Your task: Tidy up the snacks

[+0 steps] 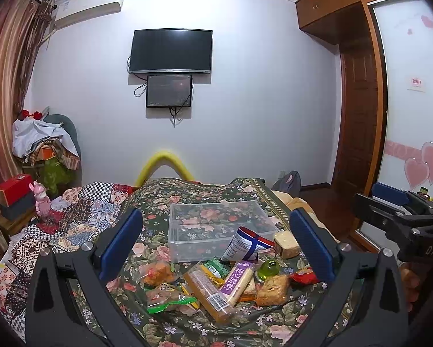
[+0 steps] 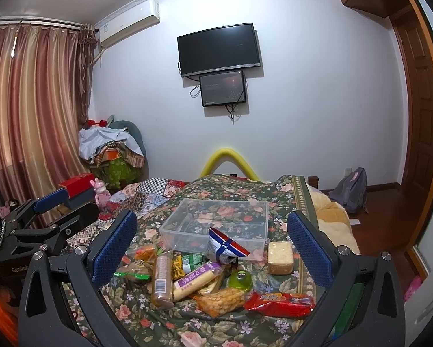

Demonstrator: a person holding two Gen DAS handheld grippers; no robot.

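Clear box (image 1: 220,228) ahead of both tongs, holding nothing. Snacks (image 1: 216,280) heaped between it and the tongs; biscuit sleeve (image 2: 162,277) lies lengthwise, toward the box. Left tongs (image 1: 216,248) and right tongs (image 2: 213,248) both spread apart, gripping nothing.

I am in a home bedroom: a bed spread with a dark green floral quilt (image 1: 164,199), a black flat television (image 1: 171,51) on the white wall beyond it, a white air conditioner (image 1: 92,5) up left of the television, striped pink-gold curtains (image 2: 34,110) further left, a brown wooden wardrobe (image 1: 340,8) to its right.

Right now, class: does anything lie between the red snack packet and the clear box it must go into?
Yes. The green jelly cup and blue-striped bag lie between the red snack packet and the clear box.
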